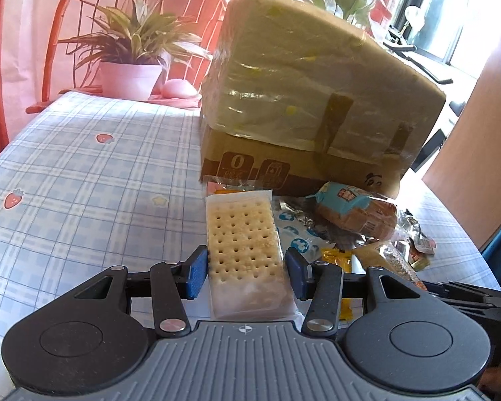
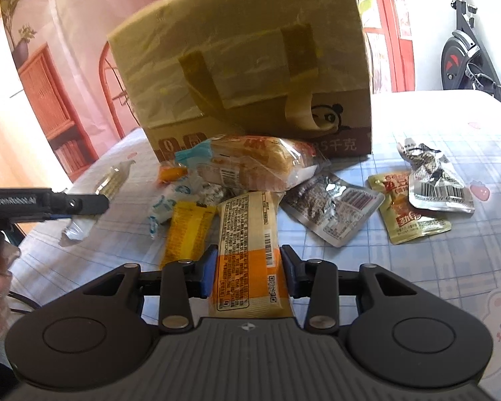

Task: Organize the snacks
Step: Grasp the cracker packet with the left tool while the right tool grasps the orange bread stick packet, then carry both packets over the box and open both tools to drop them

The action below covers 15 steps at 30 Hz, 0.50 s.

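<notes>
Left gripper (image 1: 245,272) clamped on a cracker pack (image 1: 242,237), right gripper (image 2: 247,272) seemingly clamped on an orange snack bar (image 2: 247,250), cardboard box (image 2: 243,63) just ahead, loose snack packets (image 2: 334,207) beyond the right fingers on the checked tablecloth (image 1: 83,173)

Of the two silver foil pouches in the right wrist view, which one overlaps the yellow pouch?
The crumpled silver pouch farther right, its barcode end lying across the yellow pouch. The other silver pouch lies left of both, beside the bread pack.
</notes>
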Available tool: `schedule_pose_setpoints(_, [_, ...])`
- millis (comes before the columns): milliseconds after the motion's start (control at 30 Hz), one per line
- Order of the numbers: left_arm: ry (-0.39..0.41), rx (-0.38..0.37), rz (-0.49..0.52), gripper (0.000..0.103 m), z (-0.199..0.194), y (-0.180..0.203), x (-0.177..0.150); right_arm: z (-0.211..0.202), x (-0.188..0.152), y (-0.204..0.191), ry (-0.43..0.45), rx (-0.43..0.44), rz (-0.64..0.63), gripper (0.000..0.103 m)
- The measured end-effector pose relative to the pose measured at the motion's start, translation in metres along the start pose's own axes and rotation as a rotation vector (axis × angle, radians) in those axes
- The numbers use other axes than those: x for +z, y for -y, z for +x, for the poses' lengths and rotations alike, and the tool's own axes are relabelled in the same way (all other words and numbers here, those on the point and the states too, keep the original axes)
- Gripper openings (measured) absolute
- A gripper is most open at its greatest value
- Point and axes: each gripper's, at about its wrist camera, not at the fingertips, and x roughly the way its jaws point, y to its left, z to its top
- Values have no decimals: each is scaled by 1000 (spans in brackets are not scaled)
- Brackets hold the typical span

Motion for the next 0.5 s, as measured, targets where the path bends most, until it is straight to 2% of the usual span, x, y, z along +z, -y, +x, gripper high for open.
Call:
schedule_pose_setpoints(300, [53, -4, -22, 52, -14, 1, 11, -17, 15, -15, 55, 69, -21, 41])
schedule_pose_setpoints(500, [88, 6, -22, 52, -24, 1, 23, -30, 32, -26, 130, 104, -53, 41])
